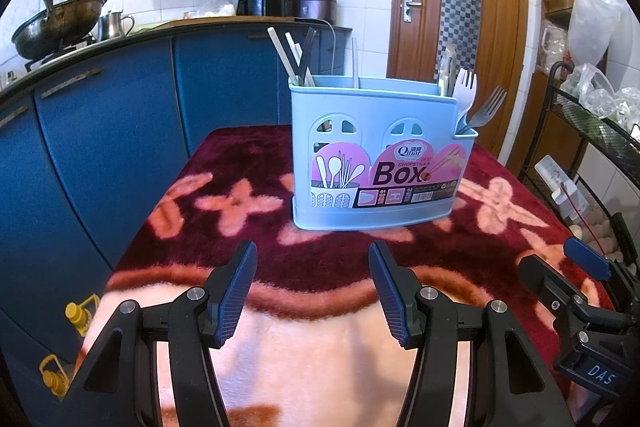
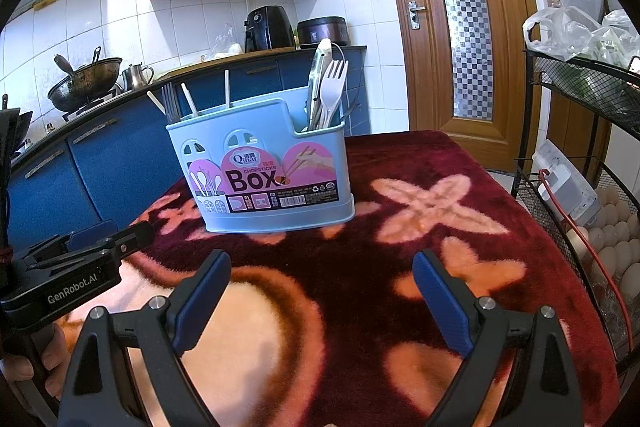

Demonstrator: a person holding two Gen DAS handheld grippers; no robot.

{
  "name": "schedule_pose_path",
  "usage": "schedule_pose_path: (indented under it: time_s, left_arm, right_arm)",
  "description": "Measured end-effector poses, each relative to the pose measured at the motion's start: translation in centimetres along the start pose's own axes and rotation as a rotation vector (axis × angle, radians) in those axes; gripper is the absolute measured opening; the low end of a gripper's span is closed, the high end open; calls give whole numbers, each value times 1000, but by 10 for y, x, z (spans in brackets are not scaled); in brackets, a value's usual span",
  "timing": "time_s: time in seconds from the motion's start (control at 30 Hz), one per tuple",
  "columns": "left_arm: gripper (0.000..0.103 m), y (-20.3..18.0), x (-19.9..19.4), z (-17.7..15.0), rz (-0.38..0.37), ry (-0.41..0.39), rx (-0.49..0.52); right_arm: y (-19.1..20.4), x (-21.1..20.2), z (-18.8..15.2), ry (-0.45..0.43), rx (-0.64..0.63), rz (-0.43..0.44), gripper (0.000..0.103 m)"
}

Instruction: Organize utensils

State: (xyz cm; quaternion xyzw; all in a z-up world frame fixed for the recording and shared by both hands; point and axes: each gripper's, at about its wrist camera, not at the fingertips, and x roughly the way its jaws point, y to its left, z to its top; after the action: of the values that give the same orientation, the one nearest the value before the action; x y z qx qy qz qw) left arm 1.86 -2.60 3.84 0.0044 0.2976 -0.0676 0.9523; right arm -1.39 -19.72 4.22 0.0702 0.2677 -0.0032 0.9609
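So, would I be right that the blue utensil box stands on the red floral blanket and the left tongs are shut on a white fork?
Not quite: the left tongs are open and empty, as the left wrist view shows. The white fork stands in the blue utensil box on the red floral blanket.

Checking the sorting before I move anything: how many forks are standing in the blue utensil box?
3 visible: a white fork and grey fork at the box's right end, a dark fork at its left end. Others may be hidden.

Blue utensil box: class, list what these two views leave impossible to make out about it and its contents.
- Both views: the lower ends of the chopsticks and forks are hidden by the utensil box walls.
- Both views: the box's back side faces away.
- Left wrist view: the label's small print is too small to read.
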Motion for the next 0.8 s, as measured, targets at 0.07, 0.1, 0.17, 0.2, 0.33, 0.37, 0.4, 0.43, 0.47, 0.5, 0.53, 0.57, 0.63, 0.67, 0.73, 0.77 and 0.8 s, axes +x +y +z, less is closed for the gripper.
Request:
schedule_pose_path:
  time_s: [0.07, 0.1, 0.17, 0.2, 0.33, 0.37, 0.4, 0.43, 0.47, 0.5, 0.53, 0.57, 0.63, 0.67, 0.73, 0.77, 0.8]
  left_arm:
    - [60, 0, 0, 0, 1, 1, 0]
    - [60, -1, 0, 1, 0, 0, 0]
    - [60, -1, 0, 1, 1, 0, 1]
    - [60, 0, 0, 1, 1, 0, 0]
    - [60, -1, -1, 1, 1, -1, 0]
    - [60, -1, -1, 2, 0, -1, 0]
    - [60, -1, -1, 2, 0, 0, 0]
    - [60, -1, -1, 2, 0, 0, 1]
    - [60, -2, -1, 2, 0, 0, 0]
    - [60, -2, -1, 2, 0, 0, 0]
    - [60, -2, -1, 2, 0, 0, -1]
    - [60, -1, -1, 1, 1, -1, -1]
    - [60, -2, -1, 2, 1, -1, -2]
    - [60, -2, -1, 2, 1, -1, -2]
    - [60, -2, -1, 2, -1, -1, -6]
    - [60, -2, -1, 2, -2, -1, -7]
    - [60, -1, -1, 2, -2, -2, -6]
  right_arm:
    - [0, 0, 0, 1, 1, 1, 94]
    - [0, 0, 0, 1, 1, 2, 94]
    - [0, 0, 0, -1, -1, 0, 94]
    - [0, 0, 0, -1, -1, 0, 94]
    - [0, 0, 0, 0, 1, 1, 94]
    - [0, 0, 0, 0, 1, 0, 94]
    - [0, 0, 0, 1, 0, -1, 94]
    - [0, 0, 0, 0, 0, 0, 94]
    - [0, 0, 0, 1, 0, 0, 94]
    - [0, 0, 0, 0, 0, 0, 94]
    - [0, 0, 0, 0, 1, 0, 94]
    - [0, 0, 0, 0, 0, 0, 94]
    - [0, 0, 0, 0, 0, 0, 94]
    - [0, 0, 0, 0, 1, 1, 94]
    - [0, 0, 0, 1, 1, 1, 94]
    - [0, 0, 0, 1, 2, 1, 94]
    - [0, 0, 0, 2, 2, 2, 94]
